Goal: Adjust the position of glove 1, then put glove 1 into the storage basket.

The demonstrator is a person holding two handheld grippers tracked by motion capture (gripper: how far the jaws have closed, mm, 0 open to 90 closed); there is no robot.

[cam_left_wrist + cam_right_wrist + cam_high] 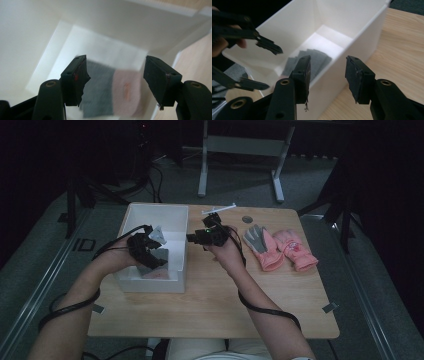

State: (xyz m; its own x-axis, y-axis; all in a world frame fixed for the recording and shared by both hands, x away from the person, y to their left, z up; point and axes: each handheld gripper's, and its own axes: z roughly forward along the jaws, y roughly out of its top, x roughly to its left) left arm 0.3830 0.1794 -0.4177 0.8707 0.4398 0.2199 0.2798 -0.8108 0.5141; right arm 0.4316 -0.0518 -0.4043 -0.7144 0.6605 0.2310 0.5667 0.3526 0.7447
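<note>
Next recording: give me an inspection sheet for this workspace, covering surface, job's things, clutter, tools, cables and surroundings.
Surface: wooden table, mostly bare at the near side.
Job's things: white box at the left, a grey and pink glove lying inside it; a pair of pink gloves on the table at the right.
Clutter: a white syringe-like item and a small round grey thing at the far edge.
Tools: left tool open over the box, nothing between its jaws; right tool open beside the box wall, empty.
Cables: black cable looped round each forearm.
Surroundings: dark room, grey floor, white stand legs behind the table.
</note>
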